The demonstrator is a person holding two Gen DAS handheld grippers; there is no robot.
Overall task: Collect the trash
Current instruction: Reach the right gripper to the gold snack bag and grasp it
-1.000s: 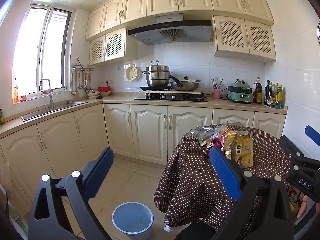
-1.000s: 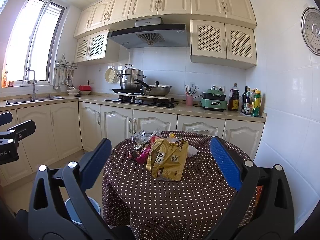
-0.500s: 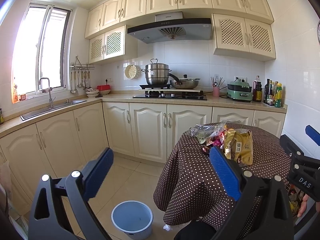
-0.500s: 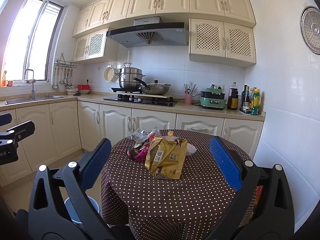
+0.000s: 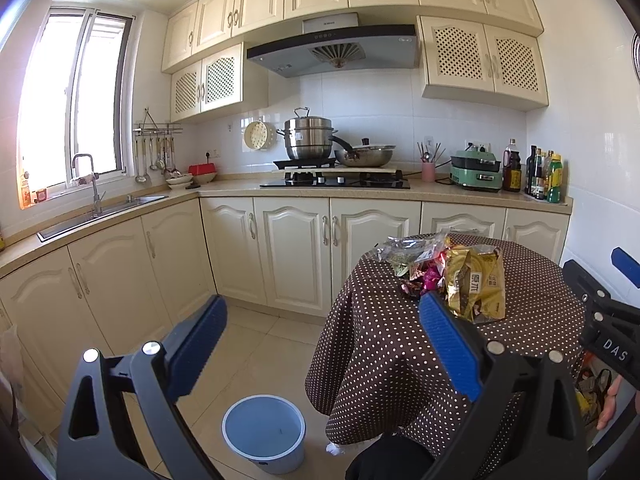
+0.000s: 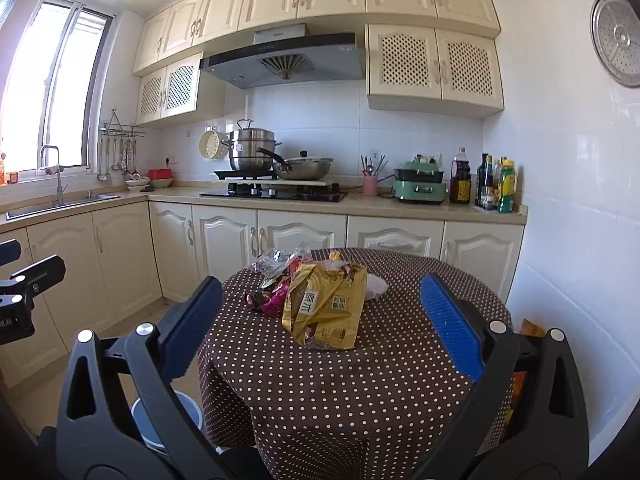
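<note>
Centrally, crinkled gold foil wrapper (image 6: 326, 306).

A crumpled gold bag (image 6: 326, 306) lies flat on the dotted table (image 6: 360, 392). Pink wrappers (image 6: 272, 300) and a clear packet (image 6: 274, 260) touch its far left side. A blue bin (image 5: 264, 434) stands upright on the floor, left of the table.

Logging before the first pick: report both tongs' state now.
Left tongs: open, holding nothing.
Right tongs: open, holding nothing, facing the gold snack bag.
</note>
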